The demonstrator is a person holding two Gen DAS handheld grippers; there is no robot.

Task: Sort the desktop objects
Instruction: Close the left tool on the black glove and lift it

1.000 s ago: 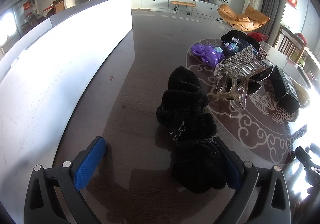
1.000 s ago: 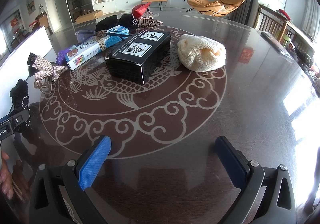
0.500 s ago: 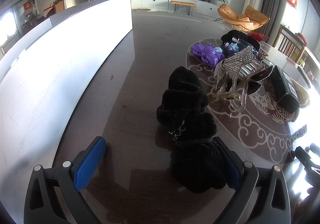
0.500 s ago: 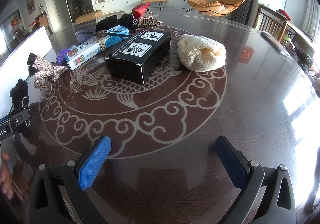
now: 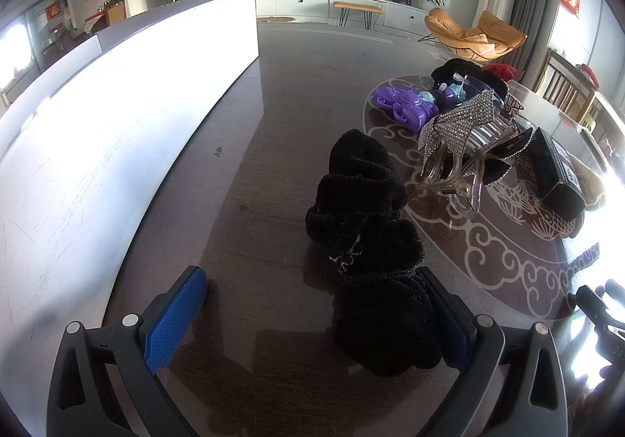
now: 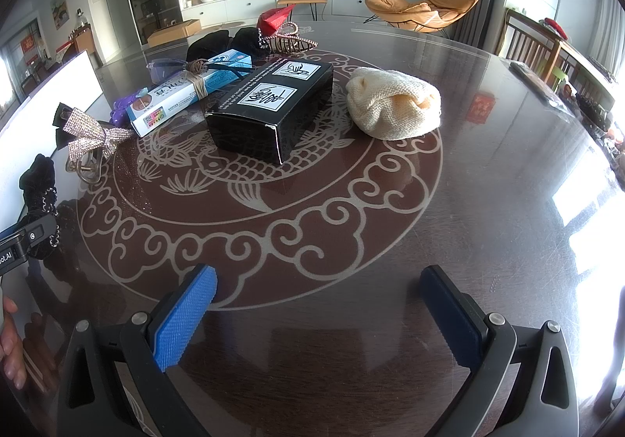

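Observation:
A fuzzy black fabric item [image 5: 367, 237] lies on the dark table [image 5: 250, 210], its near end between the fingers of my left gripper [image 5: 312, 304], against the right finger. The left gripper is open. Beyond it lie a rhinestone bow hair clip [image 5: 455, 124], a purple toy [image 5: 402, 104] and a black box [image 5: 558, 171]. My right gripper [image 6: 318, 296] is open and empty above bare table. Ahead of it are the black box [image 6: 269, 101], a cream knitted hat [image 6: 392, 104], a blue-and-white box [image 6: 187, 89] and the bow clip [image 6: 88, 132].
A large white board [image 5: 97, 116] stands along the table's left side. More black fabric [image 6: 218, 40] and a red clip [image 6: 277, 17] lie at the far side of the pile. Chairs [image 6: 527, 42] stand at the right edge.

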